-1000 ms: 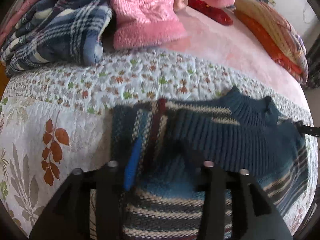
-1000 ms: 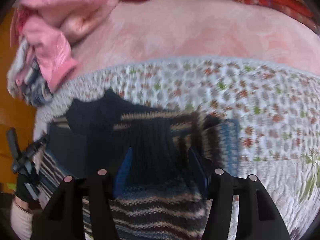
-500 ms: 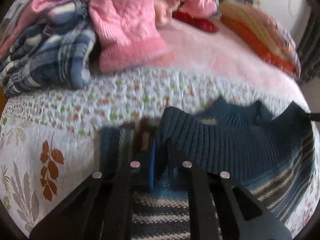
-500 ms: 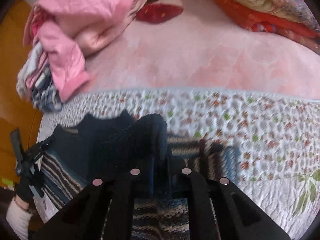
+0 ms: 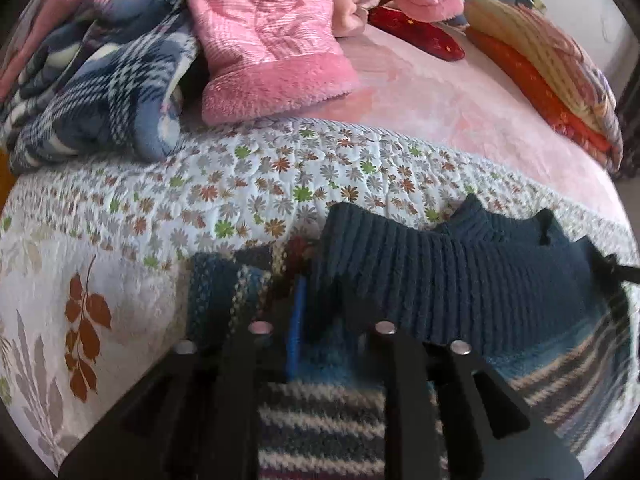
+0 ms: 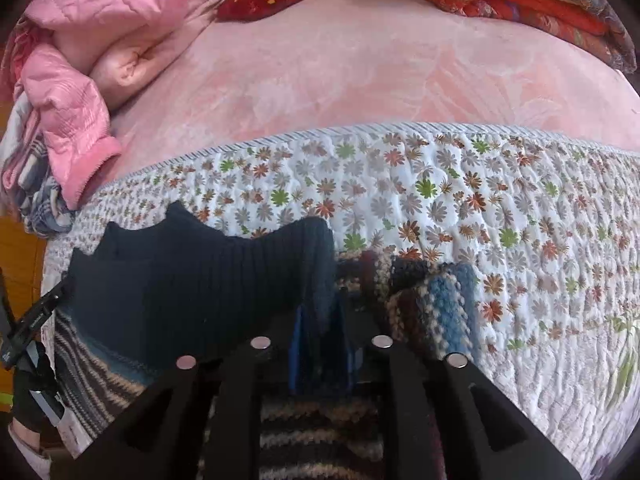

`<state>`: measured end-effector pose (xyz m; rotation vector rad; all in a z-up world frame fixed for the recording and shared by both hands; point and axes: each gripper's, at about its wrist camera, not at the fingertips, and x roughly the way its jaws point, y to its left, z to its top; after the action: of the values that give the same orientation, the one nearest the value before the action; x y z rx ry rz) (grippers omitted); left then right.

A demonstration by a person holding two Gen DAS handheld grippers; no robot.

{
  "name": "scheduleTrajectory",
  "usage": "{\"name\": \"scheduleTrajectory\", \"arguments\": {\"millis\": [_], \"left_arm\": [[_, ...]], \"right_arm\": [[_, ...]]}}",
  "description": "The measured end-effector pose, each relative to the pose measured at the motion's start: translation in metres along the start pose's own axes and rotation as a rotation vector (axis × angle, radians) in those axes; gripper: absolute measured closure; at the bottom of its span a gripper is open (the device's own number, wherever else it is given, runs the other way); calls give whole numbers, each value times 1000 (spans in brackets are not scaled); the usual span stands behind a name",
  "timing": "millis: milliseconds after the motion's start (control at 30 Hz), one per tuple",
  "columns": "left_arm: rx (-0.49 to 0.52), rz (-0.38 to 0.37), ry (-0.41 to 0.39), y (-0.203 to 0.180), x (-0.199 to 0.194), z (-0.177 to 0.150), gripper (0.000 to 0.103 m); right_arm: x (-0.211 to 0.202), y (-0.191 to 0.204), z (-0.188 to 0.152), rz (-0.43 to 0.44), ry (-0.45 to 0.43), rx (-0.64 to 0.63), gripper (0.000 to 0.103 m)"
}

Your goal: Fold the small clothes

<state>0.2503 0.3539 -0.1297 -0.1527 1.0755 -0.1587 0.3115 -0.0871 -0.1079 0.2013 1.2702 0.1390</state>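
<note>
Your sweater [image 5: 460, 276] lies on the quilt [image 5: 248, 184] right in front of you. Behind the quilt spreads the blanket [image 6: 340, 76]. On it, a clothes pile [image 5: 168, 48] sits far left and folded bedding [image 5: 560, 92] far right.

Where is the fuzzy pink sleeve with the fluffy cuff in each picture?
Left wrist view: the pink sleeve hangs at the top centre, beside the blue plaid blanket.
Right wrist view: the pink sleeve is at the far left edge, above the sweater.
Shared landmark: the dark blue ribbed sweater on the flowered quilt, low in both views.
</note>
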Motion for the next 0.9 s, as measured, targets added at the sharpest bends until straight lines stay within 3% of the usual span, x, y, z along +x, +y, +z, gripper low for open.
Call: {"name": "scheduleTrajectory", "arguments": {"millis": [33,67,167,267,367,500,667,767,900], "left_arm": [[-1,-5,3,1,-6,-2,48],[3,-11,4,2,-12,-5,45],[20,-21,15,5,-34,-19,42],[-11,-48,54,16,-60,-38,41],[-49,-70,55,22,-88,-58,35],[-98,-97,72,27,-124,-87,33],[-121,-109,70,24,-150,-119,30],[-106,-119,62,14,-145,-122,29],[-112,-155,58,6,-119,-119,29]], "right_arm": [[-7,-1,-3,-1,-4,0,80],[-16,-3,-5,3,-12,-2,78],[-51,-17,-20,23,-31,26,69],[-87,-24,-41,63,-42,54,67],[-116,-26,-71,55,-27,60,57],[-138,-33,-105,75,-9,84,54],[-147,-42,-143,109,19,120,44],[-139,-42,-144,62,13,102,39],[-119,-51,-136,67,2,117,37]]}}
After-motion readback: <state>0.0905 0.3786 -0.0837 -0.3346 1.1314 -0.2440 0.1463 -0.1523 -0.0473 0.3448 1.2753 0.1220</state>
